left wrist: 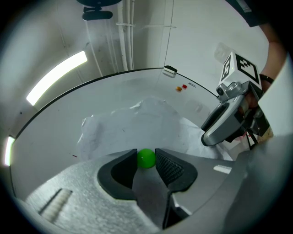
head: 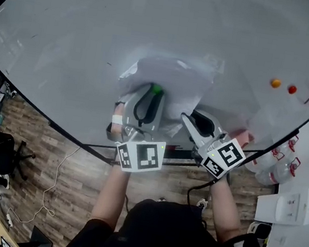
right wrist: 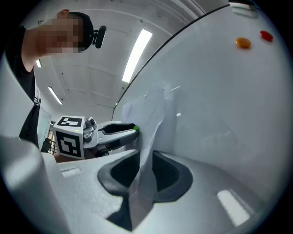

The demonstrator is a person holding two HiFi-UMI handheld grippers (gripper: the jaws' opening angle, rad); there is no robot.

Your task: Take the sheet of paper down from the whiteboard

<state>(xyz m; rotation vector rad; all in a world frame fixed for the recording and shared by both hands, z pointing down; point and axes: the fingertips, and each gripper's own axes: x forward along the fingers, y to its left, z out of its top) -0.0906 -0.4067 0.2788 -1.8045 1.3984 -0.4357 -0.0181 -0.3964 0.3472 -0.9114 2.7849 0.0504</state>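
A: Take us across from the left. What's there?

B: Wood floor (head: 52,151) below the board's edge, a black office chair (head: 9,153) off in the corner, and a pale cable (head: 53,182) trailing over the planks. Above all that, the big whiteboard (head: 88,29) fills the head view.

A: And the left tool?

B: The left tool (head: 154,93) is up at the board, near its lower edge, and it's clamped on a round green magnet (left wrist: 146,158). Its own view shows it plainly. The ball is pinched right at the tips with both pads on it.

A: Where's the paper?

B: The sheet of paper (head: 173,77) is on the whiteboard, middle of the picture, right behind that magnet. It isn't lying flat. It's creased and bulging away from the surface.

A: Over to the other hand.

B: The right tool (right wrist: 145,161) sits just beside the left one, at the sheet's lower right edge. Its jaws stand apart, and the paper's loose edge hangs clear of the board and runs down through the gap between them.

A: Gripped?

B: No, the pads aren't closed on it. Whether the paper brushes one pad I can't tell.

A: Anything further right?

B: An orange magnet (head: 275,83) and a red magnet (head: 292,89) sit side by side on bare board, well apart from the sheet.
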